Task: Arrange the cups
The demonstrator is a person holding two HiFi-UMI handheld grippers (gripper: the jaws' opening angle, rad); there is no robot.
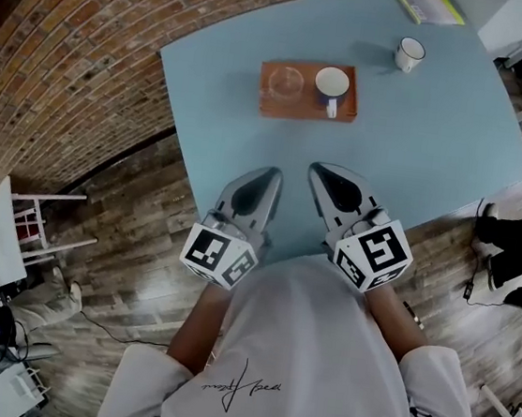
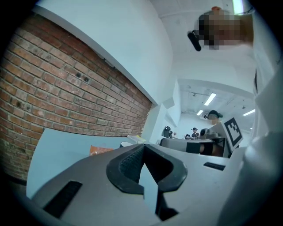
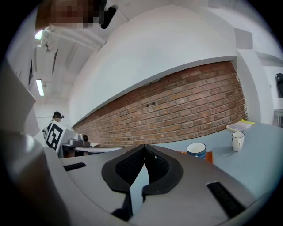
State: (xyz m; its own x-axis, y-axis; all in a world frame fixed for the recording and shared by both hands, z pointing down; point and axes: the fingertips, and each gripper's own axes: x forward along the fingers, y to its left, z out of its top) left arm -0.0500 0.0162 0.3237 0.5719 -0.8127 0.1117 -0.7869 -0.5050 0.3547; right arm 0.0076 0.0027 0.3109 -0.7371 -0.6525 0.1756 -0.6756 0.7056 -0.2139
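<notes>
Blue table [image 1: 422,128] | shirt script [image 1: 241,385] illegible | left tool [image 1: 275,172] closed | right tool [image 1: 315,170] closed

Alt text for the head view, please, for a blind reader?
From above, a person holds the left tool and right tool, both shut, over the near edge of a blue table. Beyond, a wooden tray carries a clear glass and a blue mug; a white mug stands apart.

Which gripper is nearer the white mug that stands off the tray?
Right. The right gripper is short of the white mug and to its left; the left gripper is farther left still.
</notes>
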